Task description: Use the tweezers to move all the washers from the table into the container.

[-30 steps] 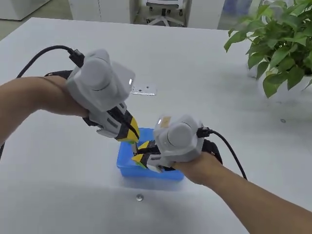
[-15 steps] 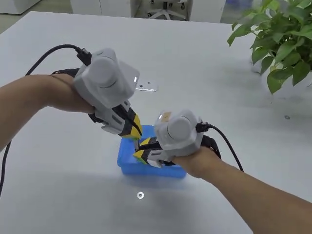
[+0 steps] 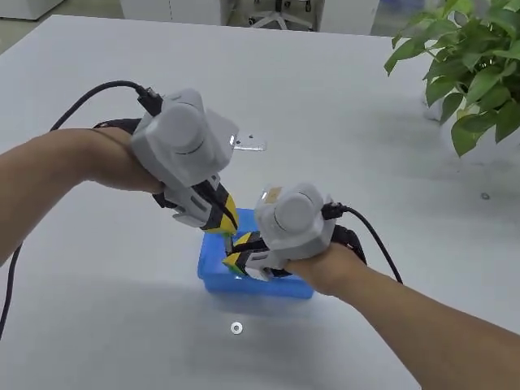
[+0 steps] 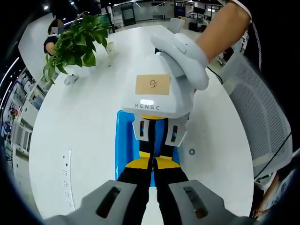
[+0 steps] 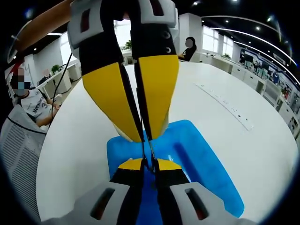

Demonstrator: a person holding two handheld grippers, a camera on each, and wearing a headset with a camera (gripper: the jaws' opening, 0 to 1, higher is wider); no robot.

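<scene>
While working over the blue rectangular plastic container (image 3: 213, 278), keep both claws low and steady. Pinches the thin metal tweezers (image 5: 143, 140) in the left gripper (image 3: 218, 221), jaws pressed together on the shanks, right above the container. Clamps the same tweezers lower down in the right gripper (image 3: 236, 262), jaws drawn together on the slim end, just over the container's open top. Cannot tell about a washer between the tips.

Looks like a release or a regrip. Hold the tips inside the container's rim before easing any squeeze, and loosen only one claw at a time, to stop the tweezers twisting or falling.

Leaves one small silvery ring washer (image 3: 236, 327) on the white table (image 3: 97, 325), just off the container's near wall and apart from it. For that one, come down steeply and nip across the ring's band.

Offers bare tabletop on every side of the container, with the table's far edge well beyond it. Mind the black cable (image 3: 375, 237) trailing behind the right gripper, to the container's right, and the green potted plant (image 3: 479, 73) well past the container's far right corner.
</scene>
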